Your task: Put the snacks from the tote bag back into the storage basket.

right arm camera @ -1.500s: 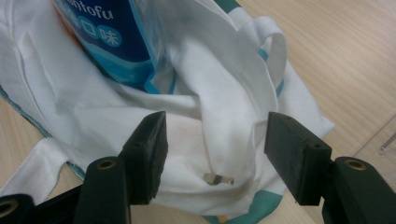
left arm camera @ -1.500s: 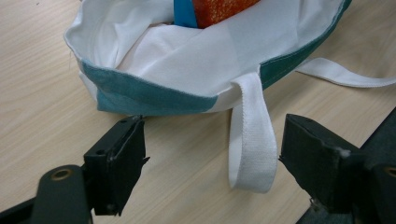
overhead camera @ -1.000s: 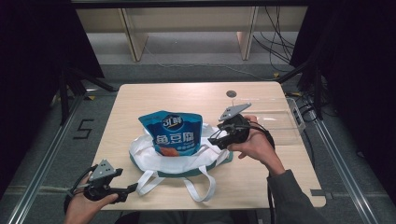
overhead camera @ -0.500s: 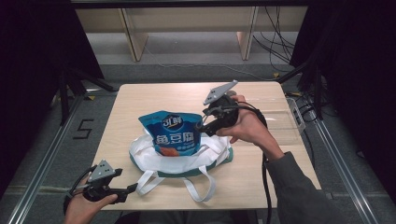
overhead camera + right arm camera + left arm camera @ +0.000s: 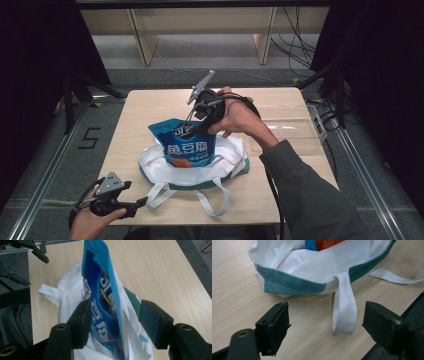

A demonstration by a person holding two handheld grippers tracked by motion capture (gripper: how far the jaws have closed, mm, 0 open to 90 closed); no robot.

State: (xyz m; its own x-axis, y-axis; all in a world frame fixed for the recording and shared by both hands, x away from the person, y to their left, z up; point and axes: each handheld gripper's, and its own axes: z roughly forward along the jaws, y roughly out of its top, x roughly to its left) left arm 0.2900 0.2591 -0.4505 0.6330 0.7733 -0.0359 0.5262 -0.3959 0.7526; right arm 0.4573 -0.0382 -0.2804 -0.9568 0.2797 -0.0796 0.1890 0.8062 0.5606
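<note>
One light wooden desk (image 5: 150,107) carries everything. On it lies one white cloth tote bag with a teal band (image 5: 227,167), and that bag has two white webbing handles (image 5: 212,197). One blue plastic snack pouch with white lettering (image 5: 186,146) stands in the bag. One clear plastic tray (image 5: 300,131) sits toward the right edge. There are two black two-jaw tools: the left tool (image 5: 141,203) and the right tool (image 5: 194,119). Two forearms reach in.
</note>
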